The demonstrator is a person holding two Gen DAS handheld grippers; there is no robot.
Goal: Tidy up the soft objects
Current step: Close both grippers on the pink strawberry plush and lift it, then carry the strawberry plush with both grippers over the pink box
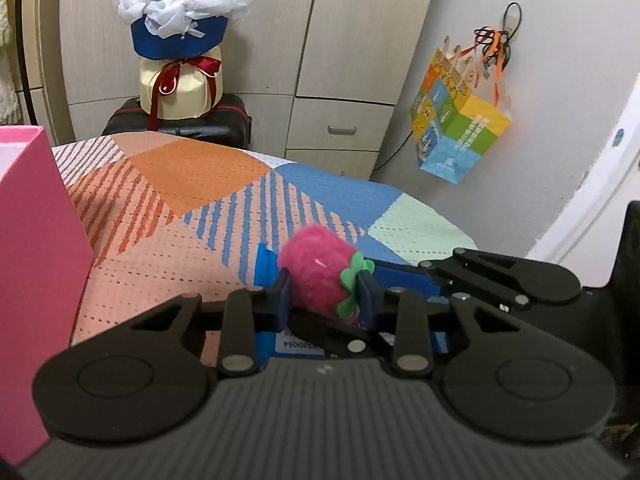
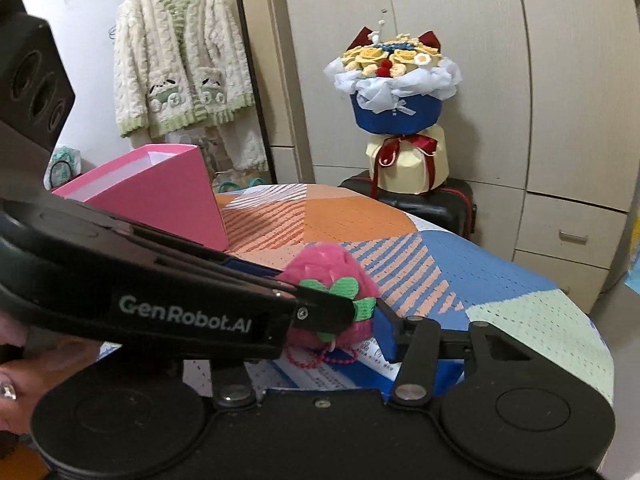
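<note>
Patterned bedspread (image 1: pixel 208 184); left jaws clamp plush strawberry (image 1: pixel 320 276).

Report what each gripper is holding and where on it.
The left gripper is shut on the pink plush strawberry, clamped across its sides near the green leaves. Whether the right gripper also grips it cannot be told.

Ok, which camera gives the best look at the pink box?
The right wrist view. There the pink box shows its open top, white inside and two outer walls, standing on the patterned bedspread. The left wrist view catches only one flat pink side and a bit of rim at its left edge.
</note>
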